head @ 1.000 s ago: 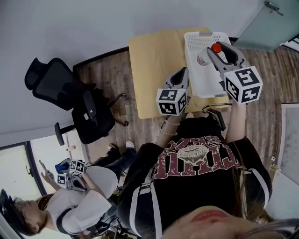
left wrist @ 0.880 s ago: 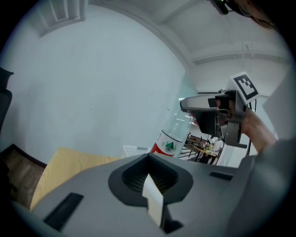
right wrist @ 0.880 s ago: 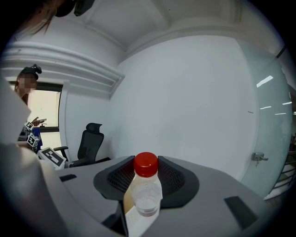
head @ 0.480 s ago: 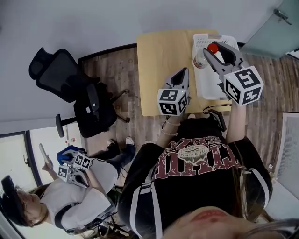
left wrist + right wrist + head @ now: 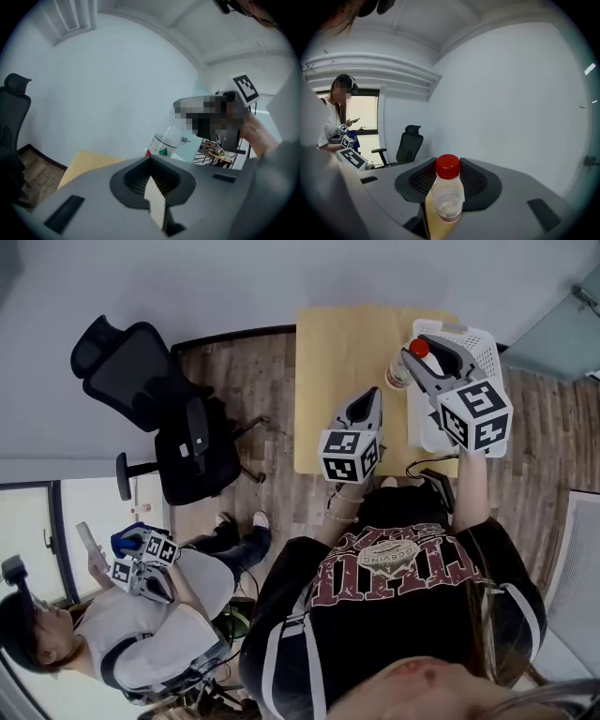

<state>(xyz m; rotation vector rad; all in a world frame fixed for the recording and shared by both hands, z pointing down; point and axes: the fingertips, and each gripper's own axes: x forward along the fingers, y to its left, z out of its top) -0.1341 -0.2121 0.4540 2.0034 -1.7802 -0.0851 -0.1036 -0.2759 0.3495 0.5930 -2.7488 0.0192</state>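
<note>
While the right gripper [image 5: 419,360] clamps the red-capped bottle [image 5: 400,374], the left gripper [image 5: 371,397] sits closed, empty, at its 8 o'clock.

**Surroundings of the table**

I see a light wooden table [image 5: 342,352] on a plank floor [image 5: 258,381]. A white slatted basket [image 5: 480,341] sits on the table's right end. A black office chair [image 5: 155,418] stands left of the table by the grey wall [image 5: 187,277]. Another person [image 5: 141,634] in a white top is well apart from the table, beyond the chair.
</note>
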